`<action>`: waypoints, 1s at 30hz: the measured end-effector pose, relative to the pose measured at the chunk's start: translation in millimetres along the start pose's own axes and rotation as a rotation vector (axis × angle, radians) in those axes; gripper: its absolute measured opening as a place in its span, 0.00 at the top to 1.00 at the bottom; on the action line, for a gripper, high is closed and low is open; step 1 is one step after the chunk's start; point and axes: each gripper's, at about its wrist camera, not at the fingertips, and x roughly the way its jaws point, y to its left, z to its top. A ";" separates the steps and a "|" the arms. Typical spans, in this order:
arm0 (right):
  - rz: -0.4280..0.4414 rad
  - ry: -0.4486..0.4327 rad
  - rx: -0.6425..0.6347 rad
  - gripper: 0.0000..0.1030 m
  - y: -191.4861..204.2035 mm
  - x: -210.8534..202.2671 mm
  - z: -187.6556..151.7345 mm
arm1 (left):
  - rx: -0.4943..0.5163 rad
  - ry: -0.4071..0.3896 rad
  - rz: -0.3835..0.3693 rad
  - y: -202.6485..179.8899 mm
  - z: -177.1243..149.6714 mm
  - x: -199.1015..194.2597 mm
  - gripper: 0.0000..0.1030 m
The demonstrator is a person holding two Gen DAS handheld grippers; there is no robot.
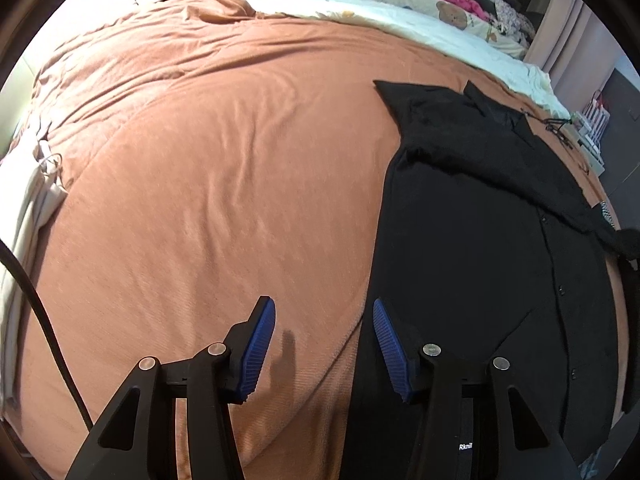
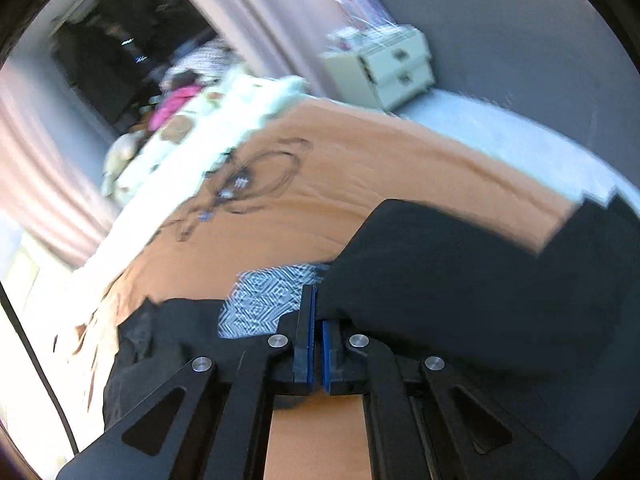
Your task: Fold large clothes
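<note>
Our right gripper (image 2: 316, 320) pinches the soft black button-up shirt (image 1: 472, 248); our left gripper (image 1: 324, 320) gapes over the ribbed orange quilt (image 1: 208, 184).

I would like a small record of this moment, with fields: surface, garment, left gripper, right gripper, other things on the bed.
surface: bed with orange-brown cover
garment: large black button-front shirt, lying spread on the cover, one sleeve folded across the body
left gripper: open, nothing between its blue pads, above the shirt's edge
right gripper: shut on black shirt fabric, beside a black-and-white patterned patch
other things: thin black cable on the cover; white printed quilt at the far side
</note>
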 end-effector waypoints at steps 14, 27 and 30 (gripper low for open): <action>0.200 -0.034 -0.319 1.00 200.1 -55.4 -15.1 | -0.038 -0.070 -0.062 27.9 4.7 -32.6 0.48; 0.282 0.080 -0.486 1.00 281.3 -12.0 -40.8 | -0.089 -0.100 -0.072 79.5 0.6 -51.6 0.48; 0.271 0.138 -0.520 1.00 296.7 15.1 -49.9 | -0.099 -0.097 -0.067 91.2 -2.4 -53.4 0.48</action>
